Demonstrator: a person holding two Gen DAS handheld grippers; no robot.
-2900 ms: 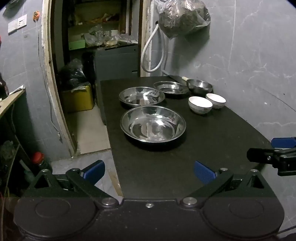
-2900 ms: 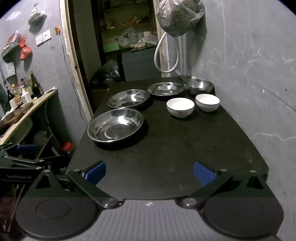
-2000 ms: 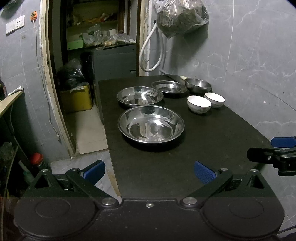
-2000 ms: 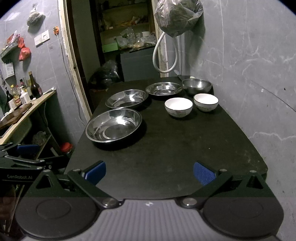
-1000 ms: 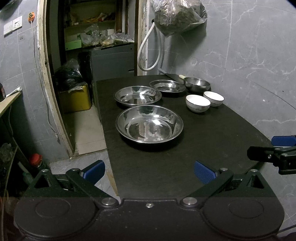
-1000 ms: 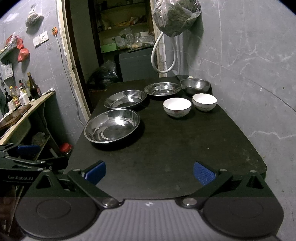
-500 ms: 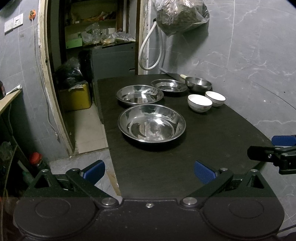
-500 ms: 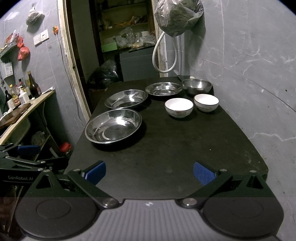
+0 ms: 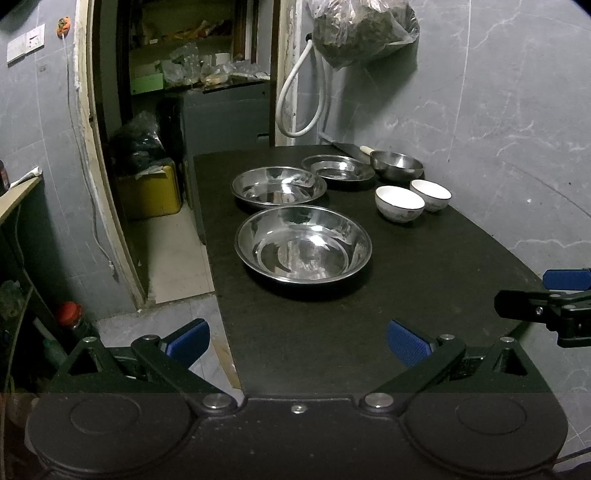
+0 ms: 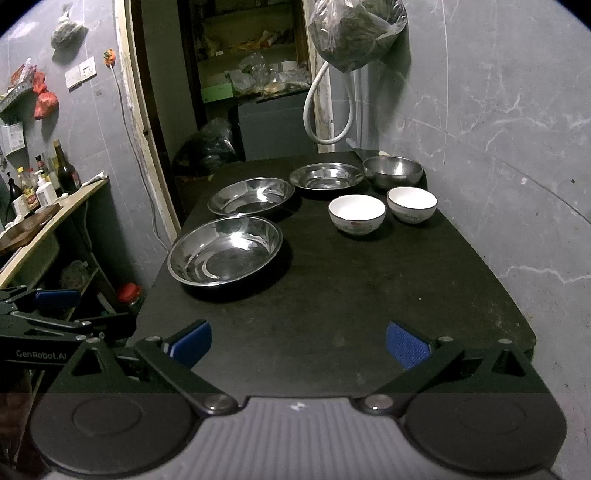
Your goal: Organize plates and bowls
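Three steel plates stand in a row on the black table [image 9: 424, 280]: a large near one [image 9: 303, 248], a middle one [image 9: 279, 184] and a small far one [image 9: 338, 169]. A steel bowl [image 9: 397, 165] sits at the far right. Two white bowls [image 9: 399, 203] [image 9: 430, 194] stand side by side before it. The same dishes show in the right wrist view: near plate [image 10: 225, 254], white bowls [image 10: 356, 214] [image 10: 412, 203]. My left gripper [image 9: 297, 341] and right gripper [image 10: 298, 341] are open and empty, well short of the dishes, above the table's near edge.
A grey marbled wall [image 9: 498, 129] runs along the table's right side. A bag [image 9: 362, 29] and a white hose [image 9: 295, 99] hang at the far end. A doorway with shelves [image 9: 184, 74] opens beyond. A shelf with bottles [image 10: 40, 192] stands left.
Both views have swayed slightly; the dishes have not moved and both grippers stay open and empty.
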